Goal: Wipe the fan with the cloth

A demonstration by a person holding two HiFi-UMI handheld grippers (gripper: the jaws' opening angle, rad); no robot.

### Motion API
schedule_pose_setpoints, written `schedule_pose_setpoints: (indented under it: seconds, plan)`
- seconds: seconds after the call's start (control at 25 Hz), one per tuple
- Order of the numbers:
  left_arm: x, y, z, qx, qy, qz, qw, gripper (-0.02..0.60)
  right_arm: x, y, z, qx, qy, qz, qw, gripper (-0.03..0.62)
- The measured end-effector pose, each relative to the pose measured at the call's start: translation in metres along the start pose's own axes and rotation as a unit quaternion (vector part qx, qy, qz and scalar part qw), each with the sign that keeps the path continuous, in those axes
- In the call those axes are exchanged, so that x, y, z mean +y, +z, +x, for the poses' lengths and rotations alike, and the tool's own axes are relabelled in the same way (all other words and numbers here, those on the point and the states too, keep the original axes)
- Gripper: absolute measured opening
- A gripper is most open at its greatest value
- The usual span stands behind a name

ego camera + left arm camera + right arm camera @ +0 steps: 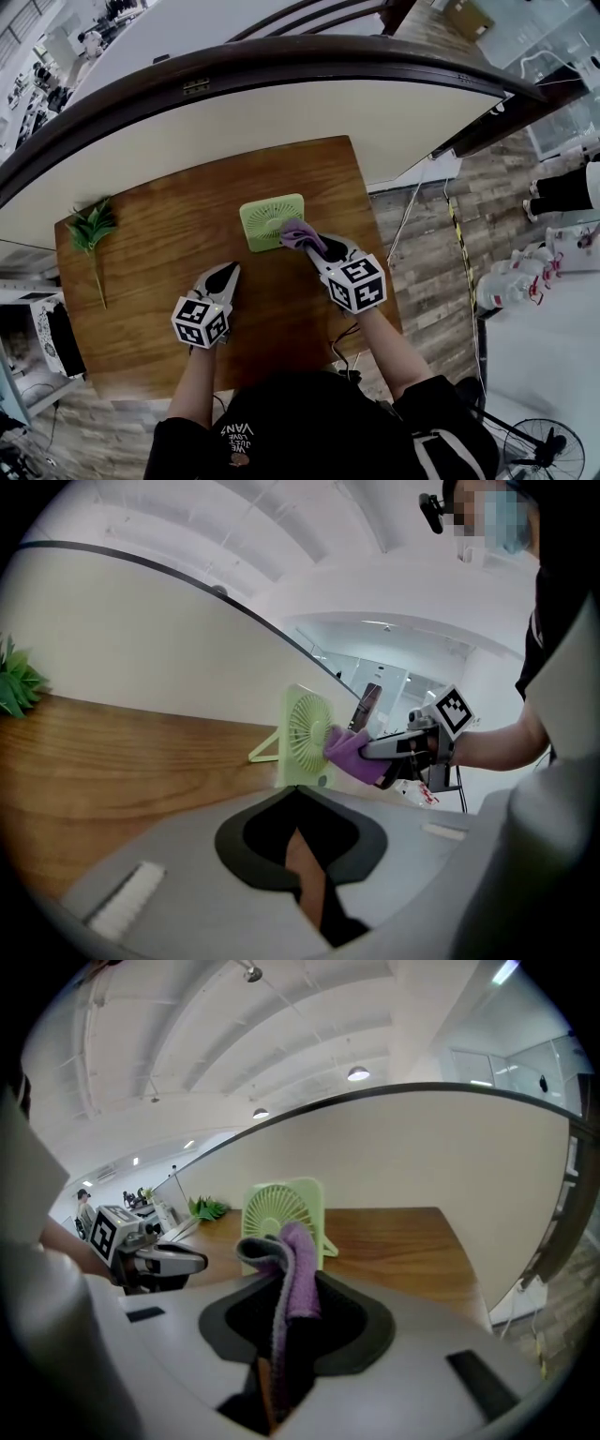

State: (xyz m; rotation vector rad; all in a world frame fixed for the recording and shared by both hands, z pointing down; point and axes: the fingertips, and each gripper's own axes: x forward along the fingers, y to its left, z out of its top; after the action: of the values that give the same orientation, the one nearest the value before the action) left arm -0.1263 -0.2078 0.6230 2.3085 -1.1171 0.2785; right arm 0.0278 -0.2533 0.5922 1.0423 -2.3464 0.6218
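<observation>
**While cloth [302, 234] meets fan [272, 221], left hand-held gripper [225, 275] sits closed**

Where the wooden counter [169, 234] runs toward 1 o'clock from its middle, the pale green fan stands upright on its prop. From the fan's 5 o'clock, the right hand-held gripper [317, 247] is clamped on the purple cloth, whose folded end lies against the front grille. At the fan's 7 o'clock, apart from it, the left hand-held gripper has its jaws together on nothing. A leafy green sprig [91, 228] lies at the counter's 9 o'clock edge.
</observation>
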Motion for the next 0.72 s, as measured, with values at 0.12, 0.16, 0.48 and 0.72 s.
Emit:
schedule_pose_setpoints:
  seconds: [0.12, 0.16, 0.48, 0.72]
  plan:
    - [-0.002, 0.0, 0.002, 0.0, -0.002, -0.001, 1.0, 0.012, -0.016, -0.008, -0.008, 0.005, -0.022, 0.013, 1.0, 0.101]
    - [-0.003, 0.0, 0.002, 0.001, -0.002, -0.001, 1.0, 0.012, -0.021, -0.011, -0.01, 0.007, -0.03, 0.017, 0.999, 0.101]
    - [-0.016, 0.005, -0.003, -0.01, -0.008, -0.005, 0.9999, 0.012, -0.012, -0.021, -0.02, -0.002, -0.028, 0.042, 0.999, 0.101]
    - [-0.023, 0.013, -0.013, -0.03, -0.006, -0.006, 0.9995, 0.011, 0.039, -0.015, 0.0, -0.01, 0.032, 0.009, 0.999, 0.101]
